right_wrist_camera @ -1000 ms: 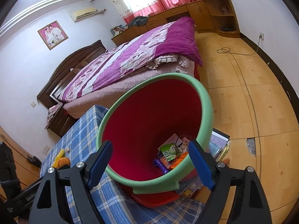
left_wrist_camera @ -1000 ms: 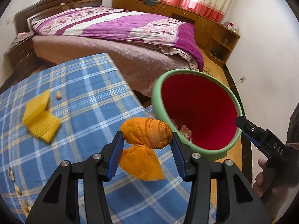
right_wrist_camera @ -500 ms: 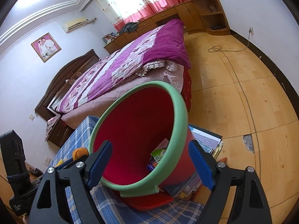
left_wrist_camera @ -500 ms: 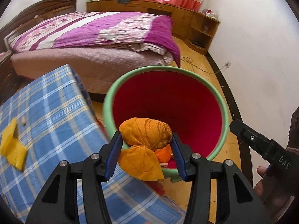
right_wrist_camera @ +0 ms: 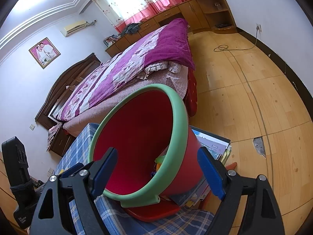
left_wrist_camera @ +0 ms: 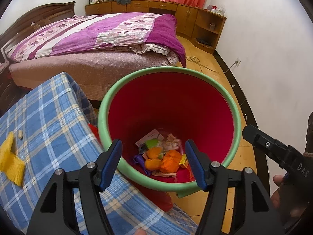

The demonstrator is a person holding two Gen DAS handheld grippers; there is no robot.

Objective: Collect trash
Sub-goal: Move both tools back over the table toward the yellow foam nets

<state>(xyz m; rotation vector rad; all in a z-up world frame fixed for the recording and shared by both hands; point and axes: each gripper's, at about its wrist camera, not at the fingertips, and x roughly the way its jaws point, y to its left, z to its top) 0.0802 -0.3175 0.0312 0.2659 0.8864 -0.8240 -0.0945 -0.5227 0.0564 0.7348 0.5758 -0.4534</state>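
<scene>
Your left gripper (left_wrist_camera: 153,161), jaws just opened and empty, hangs over the bin's rim (left_wrist_camera: 137,173) beneath it, as does your wide-open right gripper (right_wrist_camera: 157,173); a careless swing back toward the yellow scrap (left_wrist_camera: 9,162) at your left could tip the bin.

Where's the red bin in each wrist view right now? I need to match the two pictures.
Left wrist: bin fills the centre, seen from above, its trash between the open left gripper fingers.
Right wrist: bin at lower centre, tilted toward the left of the picture, its green rim between the open right gripper fingers.
Shared landmark: the purple bed behind the bin.
</scene>
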